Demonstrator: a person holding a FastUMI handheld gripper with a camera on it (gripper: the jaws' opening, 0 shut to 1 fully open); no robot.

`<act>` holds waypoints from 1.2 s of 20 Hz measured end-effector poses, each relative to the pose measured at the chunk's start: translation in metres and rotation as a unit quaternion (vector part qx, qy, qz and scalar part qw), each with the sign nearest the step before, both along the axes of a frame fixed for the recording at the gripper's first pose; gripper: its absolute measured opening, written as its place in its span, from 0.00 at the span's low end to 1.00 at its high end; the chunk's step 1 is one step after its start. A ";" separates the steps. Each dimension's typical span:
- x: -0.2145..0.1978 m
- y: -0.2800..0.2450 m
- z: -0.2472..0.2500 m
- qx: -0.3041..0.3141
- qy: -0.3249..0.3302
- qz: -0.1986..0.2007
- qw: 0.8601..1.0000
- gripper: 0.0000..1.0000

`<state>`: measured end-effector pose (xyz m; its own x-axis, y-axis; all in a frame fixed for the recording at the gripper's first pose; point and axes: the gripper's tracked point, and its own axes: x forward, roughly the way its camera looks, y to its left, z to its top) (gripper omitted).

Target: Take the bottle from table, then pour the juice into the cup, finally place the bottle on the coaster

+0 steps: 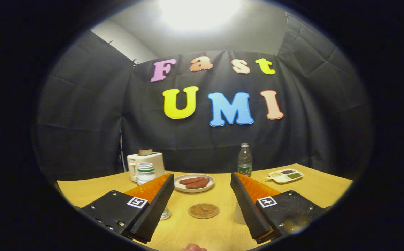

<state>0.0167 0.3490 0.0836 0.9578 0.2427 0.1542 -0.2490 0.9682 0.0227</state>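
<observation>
The gripper (202, 200) is spread wide with nothing between its fingers. The bottle (244, 160) stands upright on the counter (93, 191) beyond the right finger. The coaster (203, 211) lies between the fingers, near a plate (194, 183) beyond it.

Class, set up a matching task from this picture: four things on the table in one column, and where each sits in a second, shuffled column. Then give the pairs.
Things:
1. bottle
2. coaster
3. toaster
4. plate of sausages

Places:
A. between the open tongs
B. far left, behind a white jar
C. beyond the right finger, near a divided tray
D. just beyond the coaster

Pairs: 1-C, 2-A, 3-B, 4-D
</observation>
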 end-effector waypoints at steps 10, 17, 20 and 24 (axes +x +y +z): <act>0.016 0.075 -0.027 -0.022 0.014 0.081 0.996 0.99; 0.048 0.108 -0.053 -0.051 0.039 0.098 0.993 0.98; 0.059 0.120 -0.062 -0.054 0.049 0.093 0.993 0.99; 0.068 0.137 -0.074 -0.052 0.062 0.107 0.991 0.99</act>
